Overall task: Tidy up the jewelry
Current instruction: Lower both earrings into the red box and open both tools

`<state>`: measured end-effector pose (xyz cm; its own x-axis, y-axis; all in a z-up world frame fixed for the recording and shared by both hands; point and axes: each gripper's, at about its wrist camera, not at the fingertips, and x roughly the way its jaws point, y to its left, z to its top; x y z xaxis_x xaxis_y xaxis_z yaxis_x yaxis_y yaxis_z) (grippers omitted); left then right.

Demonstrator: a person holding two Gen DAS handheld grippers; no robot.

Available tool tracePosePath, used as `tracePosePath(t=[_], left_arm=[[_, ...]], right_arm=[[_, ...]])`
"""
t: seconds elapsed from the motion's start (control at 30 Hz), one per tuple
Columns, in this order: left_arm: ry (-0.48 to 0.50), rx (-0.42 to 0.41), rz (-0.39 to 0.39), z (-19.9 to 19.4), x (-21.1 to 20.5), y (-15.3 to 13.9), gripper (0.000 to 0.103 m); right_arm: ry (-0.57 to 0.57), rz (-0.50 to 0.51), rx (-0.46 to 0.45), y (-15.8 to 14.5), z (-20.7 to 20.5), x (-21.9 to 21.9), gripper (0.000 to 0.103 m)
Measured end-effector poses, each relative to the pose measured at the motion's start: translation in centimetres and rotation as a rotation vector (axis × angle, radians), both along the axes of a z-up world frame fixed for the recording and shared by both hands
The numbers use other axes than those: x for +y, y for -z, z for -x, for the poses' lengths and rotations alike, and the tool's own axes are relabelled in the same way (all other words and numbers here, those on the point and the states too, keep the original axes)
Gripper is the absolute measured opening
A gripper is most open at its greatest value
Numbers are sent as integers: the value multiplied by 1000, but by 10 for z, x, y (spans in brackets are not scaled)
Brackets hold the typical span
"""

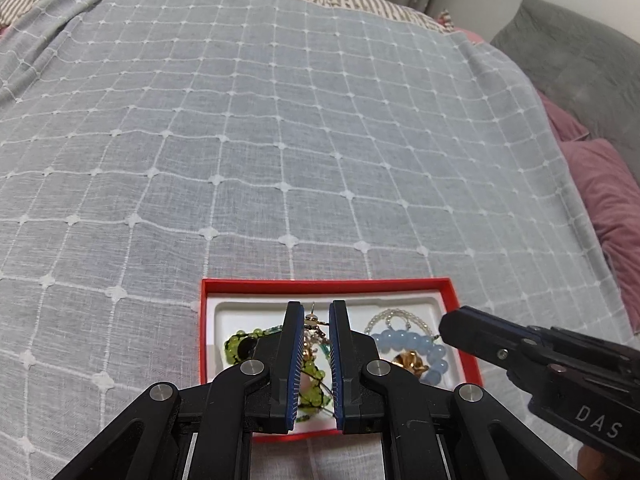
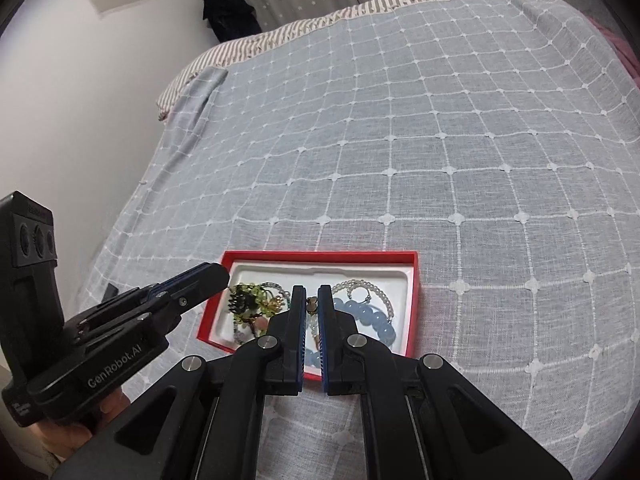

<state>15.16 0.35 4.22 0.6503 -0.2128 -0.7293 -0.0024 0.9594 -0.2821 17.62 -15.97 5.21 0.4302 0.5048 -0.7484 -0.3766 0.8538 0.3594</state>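
A red box with a white insert lies on the bed and holds jewelry: a green beaded bracelet, a pale blue bead bracelet, a clear bead strand and a gold piece. My left gripper hovers over the box's middle, its jaws a narrow gap apart and empty. My right gripper also hovers over the box, jaws nearly closed with nothing between them. In that view the blue bracelet lies right and the green one left. Each gripper shows in the other's view.
The bed is covered by a pale blue grid-patterned cloth. Pink and grey pillows lie at the right. A white wall runs along the bed's left side, and a dark object sits at the far end.
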Motion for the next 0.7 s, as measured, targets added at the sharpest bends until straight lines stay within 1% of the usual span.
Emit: tracePosePath(t=[0.2, 0.27, 0.37, 0.63, 0.7], left_arm=[[24, 19, -2, -14, -9, 13, 7], [21, 28, -18, -16, -10, 18, 7], [17, 42, -10, -18, -8, 23, 7], [37, 26, -5, -19, -11, 25, 8], [39, 22, 7, -19, -11, 25, 8]], right_arm=[[2, 26, 4, 12, -12, 5, 6], [4, 31, 10, 15, -14, 6, 6], [6, 42, 19, 21, -18, 7, 6], [-1, 33, 11, 27, -22, 15, 6], [-2, 13, 8, 28, -22, 16, 6]])
